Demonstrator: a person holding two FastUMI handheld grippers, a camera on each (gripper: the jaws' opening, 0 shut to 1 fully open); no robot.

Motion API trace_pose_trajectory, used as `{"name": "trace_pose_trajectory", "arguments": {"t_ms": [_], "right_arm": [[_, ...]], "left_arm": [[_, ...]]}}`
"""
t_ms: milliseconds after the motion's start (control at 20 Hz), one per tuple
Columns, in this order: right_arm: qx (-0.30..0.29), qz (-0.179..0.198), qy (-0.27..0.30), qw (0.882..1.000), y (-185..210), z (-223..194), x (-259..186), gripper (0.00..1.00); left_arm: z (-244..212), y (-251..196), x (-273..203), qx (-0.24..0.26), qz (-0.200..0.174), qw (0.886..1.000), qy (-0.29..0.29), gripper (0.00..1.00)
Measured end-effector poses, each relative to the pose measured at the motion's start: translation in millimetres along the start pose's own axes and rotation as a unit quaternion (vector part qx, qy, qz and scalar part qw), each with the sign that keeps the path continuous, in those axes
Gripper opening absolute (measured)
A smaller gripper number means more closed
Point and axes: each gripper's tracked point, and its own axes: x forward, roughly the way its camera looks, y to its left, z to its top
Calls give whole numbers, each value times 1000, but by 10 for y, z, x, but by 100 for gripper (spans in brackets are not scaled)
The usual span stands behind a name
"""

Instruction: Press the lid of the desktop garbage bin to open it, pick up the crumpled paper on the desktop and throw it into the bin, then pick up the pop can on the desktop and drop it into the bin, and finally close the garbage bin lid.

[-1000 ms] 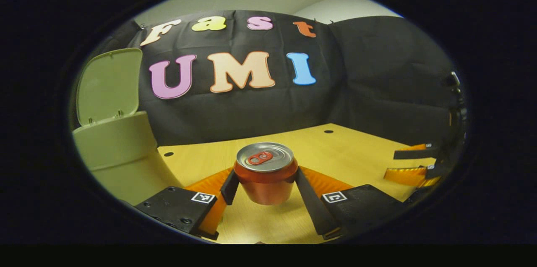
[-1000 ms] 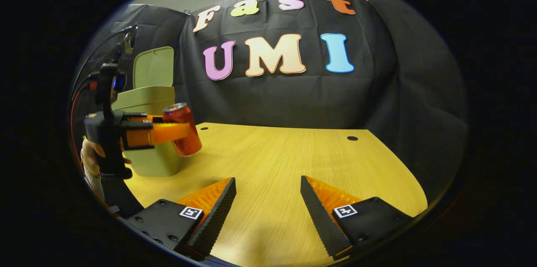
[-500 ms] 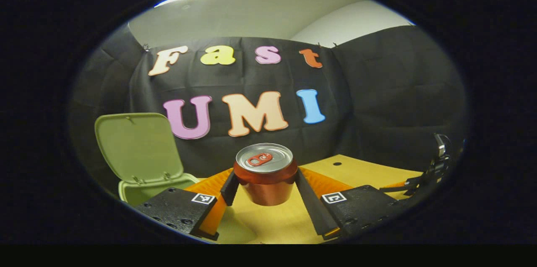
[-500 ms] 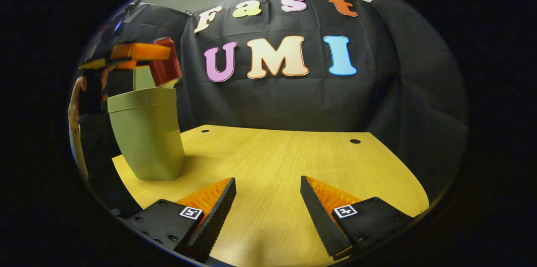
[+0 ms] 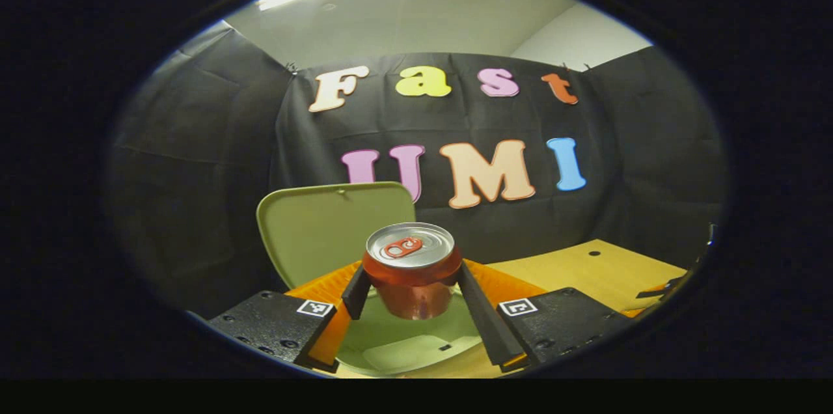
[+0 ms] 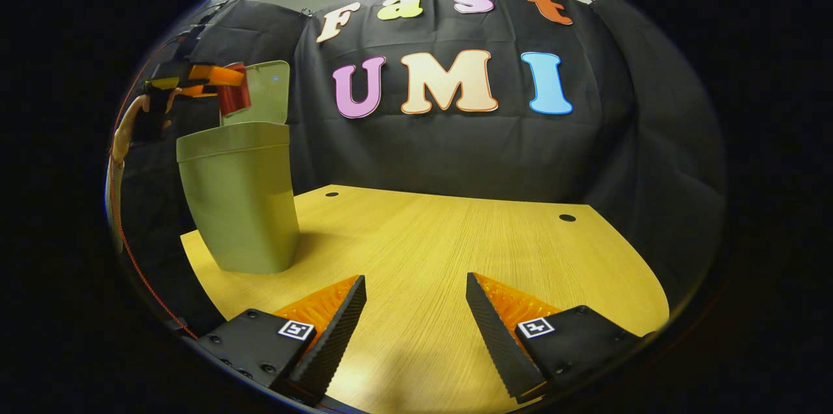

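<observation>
My left gripper [image 5: 410, 272] is shut on a red pop can [image 5: 411, 284] with a silver top, holding it upright by its sides. Directly under the can lies the open mouth of the pale green bin [image 5: 397, 345], and the raised lid [image 5: 325, 232] stands just behind it. In the right gripper view the bin [image 6: 237, 206] stands at the table's left end with its lid [image 6: 265, 92] up. The can [image 6: 233, 90] hangs above the rim in the left gripper [image 6: 218, 79]. My right gripper [image 6: 416, 284] is open and low over the table, holding nothing.
The wooden table [image 6: 455, 238] stretches from the bin to the right, with two small dark holes near its far edge. A hand [image 6: 123, 134] holds the left gripper behind the bin. Black cloth walls close in the back and sides.
The left gripper carried the can up from table height and leftward until it hangs over the bin's open mouth. The right gripper stayed open and nearly still.
</observation>
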Motion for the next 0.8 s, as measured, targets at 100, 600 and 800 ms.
{"name": "trace_pose_trajectory", "arguments": {"t_ms": [100,600,800], "right_arm": [[5,0,-1,1000,-9,1,1,97],[13,-6,-10,1000,-92,15,-57,97],[16,-7,-13,1000,-117,35,-84,98]], "left_arm": [[-172,91,-3,-7,5,1000,21,77],[110,203,-7,7,27,1000,9,90],[568,233,26,-2,36,999,-14,94]]}}
